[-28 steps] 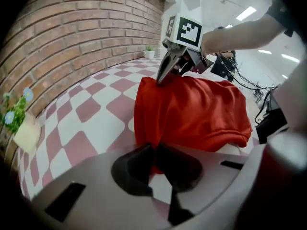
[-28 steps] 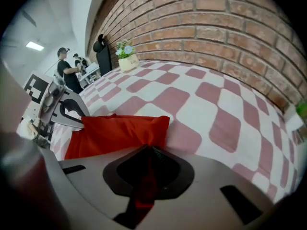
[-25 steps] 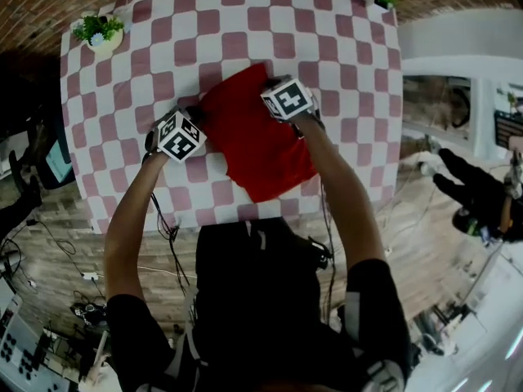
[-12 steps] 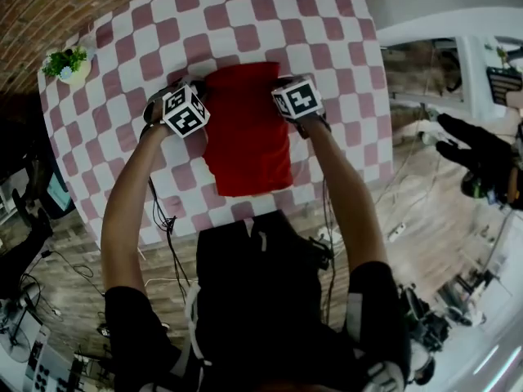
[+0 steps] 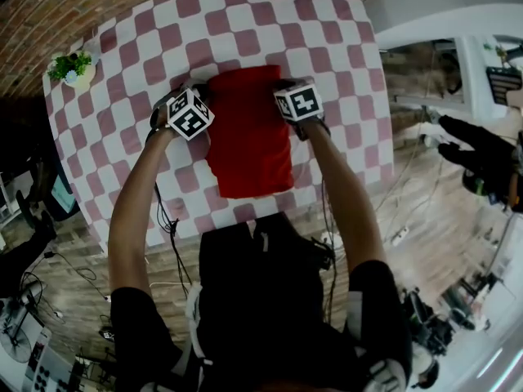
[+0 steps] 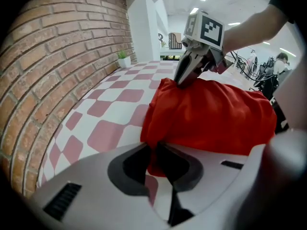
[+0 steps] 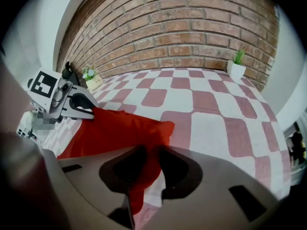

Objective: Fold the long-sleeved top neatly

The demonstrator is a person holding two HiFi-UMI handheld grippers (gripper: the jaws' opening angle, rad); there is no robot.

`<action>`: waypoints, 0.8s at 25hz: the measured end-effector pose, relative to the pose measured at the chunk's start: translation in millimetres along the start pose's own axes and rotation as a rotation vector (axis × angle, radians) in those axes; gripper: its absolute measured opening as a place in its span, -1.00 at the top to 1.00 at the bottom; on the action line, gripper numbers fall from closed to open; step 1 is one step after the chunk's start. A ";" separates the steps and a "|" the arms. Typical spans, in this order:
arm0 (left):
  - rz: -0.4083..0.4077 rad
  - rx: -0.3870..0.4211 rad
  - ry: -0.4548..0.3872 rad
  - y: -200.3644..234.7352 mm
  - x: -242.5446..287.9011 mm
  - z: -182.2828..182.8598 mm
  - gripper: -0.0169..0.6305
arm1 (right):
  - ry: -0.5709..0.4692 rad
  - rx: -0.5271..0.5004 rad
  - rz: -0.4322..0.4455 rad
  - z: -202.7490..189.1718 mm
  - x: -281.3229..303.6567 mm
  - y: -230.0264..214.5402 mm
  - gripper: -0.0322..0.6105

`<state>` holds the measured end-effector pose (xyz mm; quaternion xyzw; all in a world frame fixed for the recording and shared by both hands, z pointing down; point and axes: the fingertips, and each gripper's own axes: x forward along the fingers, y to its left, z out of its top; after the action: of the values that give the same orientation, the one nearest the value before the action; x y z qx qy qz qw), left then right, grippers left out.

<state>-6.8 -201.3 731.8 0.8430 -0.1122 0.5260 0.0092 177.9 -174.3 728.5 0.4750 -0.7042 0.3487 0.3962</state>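
Two far corners of the cloth are what matter here. The left hand-held gripper [image 6: 154,151] has its jaws pinched together on a red corner of the long-sleeved top [image 5: 249,133], with fabric bunched just past its tips. The right hand-held gripper [image 7: 152,163] sits at the opposite far corner. Its jaws have just been opening, and a tongue of red cloth hangs between them with a sliver of gap on one side, so I'd say the pads are not pressing it.

Between the two tools the top lies on the checked desk [image 5: 327,39] as a folded oblong. Its short far edge spans from one gripper to the other, and its long axis runs from both tips back toward the person's body. Neither hand is nearer; each stands at its own corner, level with the other.

To my eye the next move is either letting go on the left too, or carrying that far edge back along the long axis for one more halving.
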 end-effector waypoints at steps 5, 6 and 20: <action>0.027 -0.115 -0.043 2.9 -10.9 0.3 0.63 | -0.083 0.018 -0.041 6.9 -26.2 -4.5 0.38; 0.029 -0.139 -0.053 3.7 -13.4 0.3 0.60 | -0.101 0.017 -0.040 5.9 -34.4 -2.3 0.38; 0.041 -0.200 -0.041 0.4 -8.7 -3.3 0.59 | 0.085 -0.026 0.086 -118.5 -62.5 63.6 0.72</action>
<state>-13.5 -199.6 725.5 0.8459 -0.1818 0.4949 0.0803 159.3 -27.5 718.1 0.4238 -0.7111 0.3758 0.4165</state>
